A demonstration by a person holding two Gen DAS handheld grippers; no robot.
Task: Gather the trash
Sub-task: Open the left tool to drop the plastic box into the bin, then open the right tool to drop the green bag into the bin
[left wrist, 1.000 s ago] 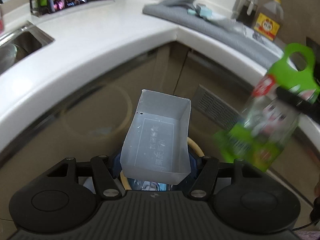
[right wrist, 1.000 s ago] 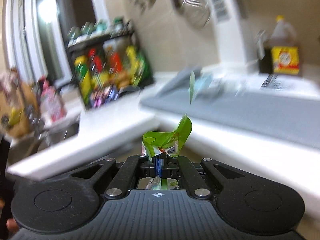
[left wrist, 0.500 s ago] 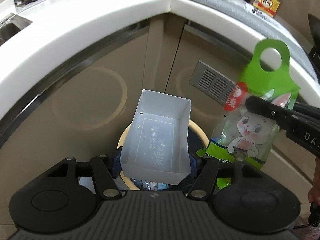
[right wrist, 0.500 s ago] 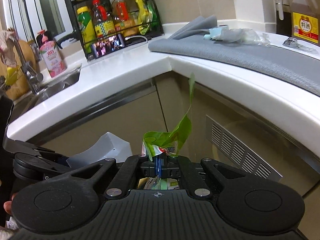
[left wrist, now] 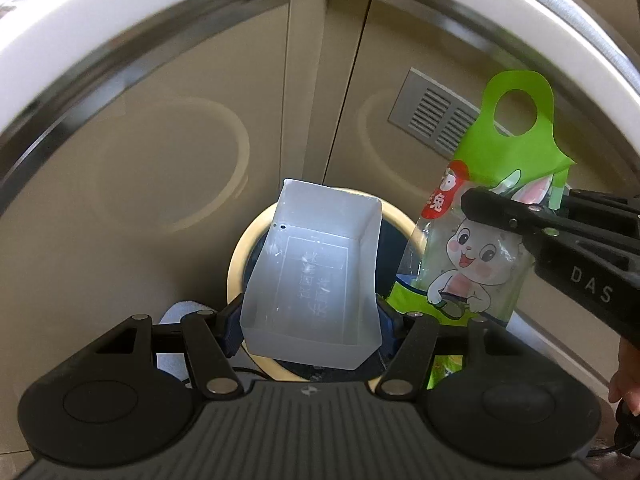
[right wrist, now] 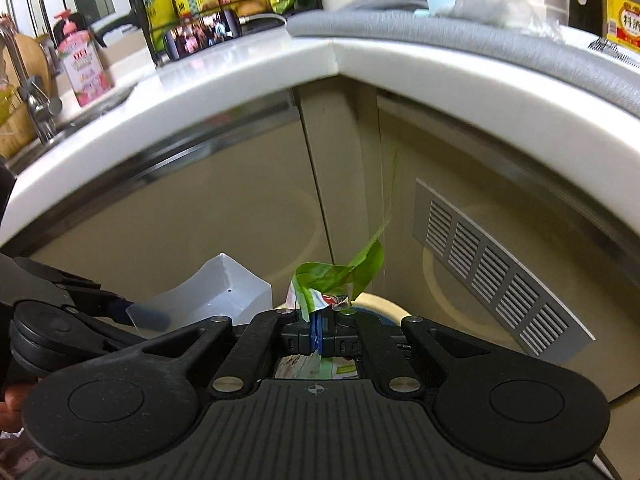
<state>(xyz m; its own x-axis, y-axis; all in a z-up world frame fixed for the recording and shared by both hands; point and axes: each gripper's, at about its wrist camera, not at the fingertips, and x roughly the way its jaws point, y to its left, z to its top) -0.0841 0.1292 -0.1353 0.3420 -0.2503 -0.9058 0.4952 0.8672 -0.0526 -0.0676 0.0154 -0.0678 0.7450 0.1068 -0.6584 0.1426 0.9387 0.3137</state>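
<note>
Left wrist: left tongs point(left wrist: 310, 320) half-spread, clamping white tray point(left wrist: 316, 276); right tongs point(right wrist: 322, 330) pinching green wrapper point(left wrist: 480, 256).

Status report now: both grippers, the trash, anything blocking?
Left gripper clamps white tray. Right gripper shut on green bag. Both above round bin; nothing blocks.

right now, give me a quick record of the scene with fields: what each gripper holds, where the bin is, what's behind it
left gripper: fingers closed on a clear plastic tray
right gripper: shut on a green rabbit bag
bin: round, cream rim, on the floor below both grippers
tray position: over the bin opening
bag position: hanging at the bin's right edge in the left wrist view
background: beige cabinet doors, a vent grille, white counter above
released yet: no, both items are held
</note>
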